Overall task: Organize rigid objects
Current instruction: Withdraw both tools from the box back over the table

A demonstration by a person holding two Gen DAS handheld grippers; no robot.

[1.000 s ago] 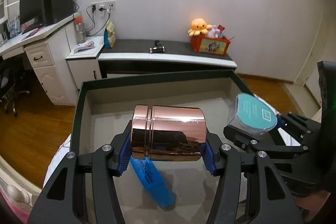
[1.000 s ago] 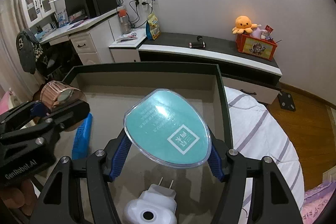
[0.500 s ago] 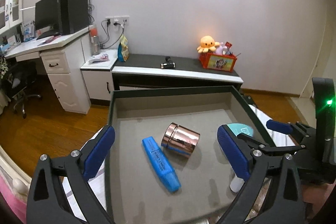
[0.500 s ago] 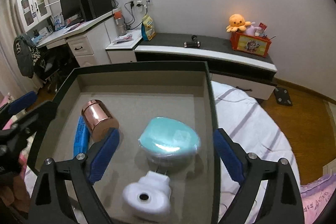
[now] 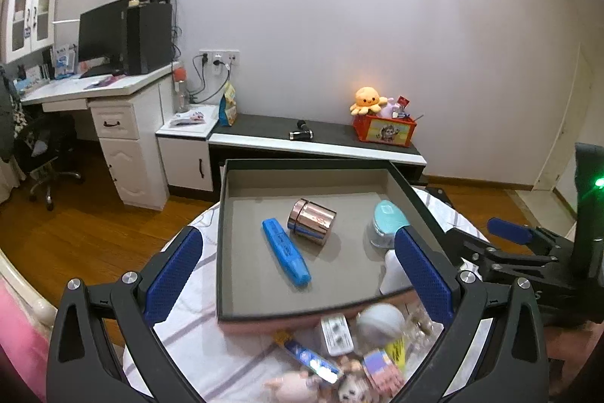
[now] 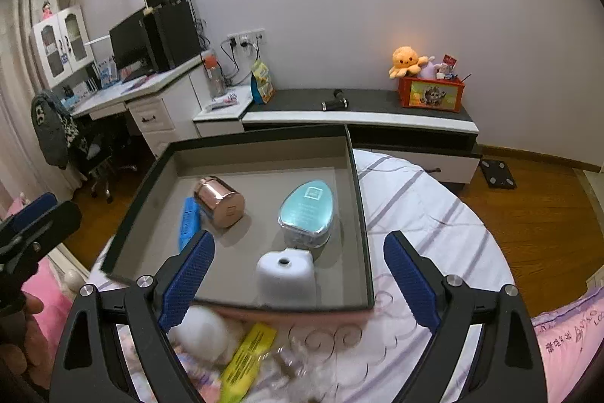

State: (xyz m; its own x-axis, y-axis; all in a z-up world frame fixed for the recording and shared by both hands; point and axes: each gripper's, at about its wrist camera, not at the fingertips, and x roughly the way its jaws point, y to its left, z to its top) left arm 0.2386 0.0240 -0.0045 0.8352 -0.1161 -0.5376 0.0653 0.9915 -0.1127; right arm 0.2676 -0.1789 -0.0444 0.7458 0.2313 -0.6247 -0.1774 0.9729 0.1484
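Note:
A dark box point(image 5: 225, 214) point(image 6: 355, 199) with a grey floor sits on the bed. In it lie a copper tin point(image 5: 311, 221) point(image 6: 219, 202), a blue marker point(image 5: 285, 254) point(image 6: 189, 222), a teal egg-shaped case point(image 5: 385, 222) point(image 6: 307, 213) and a white plug adapter point(image 6: 285, 277) point(image 5: 390, 272). My left gripper point(image 5: 298, 280) is open and empty, held back above the box's near edge. My right gripper point(image 6: 298, 284) is open and empty, also pulled back over the near edge.
Loose small items lie on the striped bedsheet in front of the box: a yellow packet point(image 6: 247, 354), a white ball point(image 5: 379, 321), a blister pack point(image 5: 336, 333), small toys point(image 5: 353, 384). A low black cabinet point(image 5: 321, 142) and white desk point(image 5: 113, 93) stand behind.
Both grippers opened and let go: the copper tin and the teal case now lie in the box. Both grippers pulled back and up, toward the near edge.

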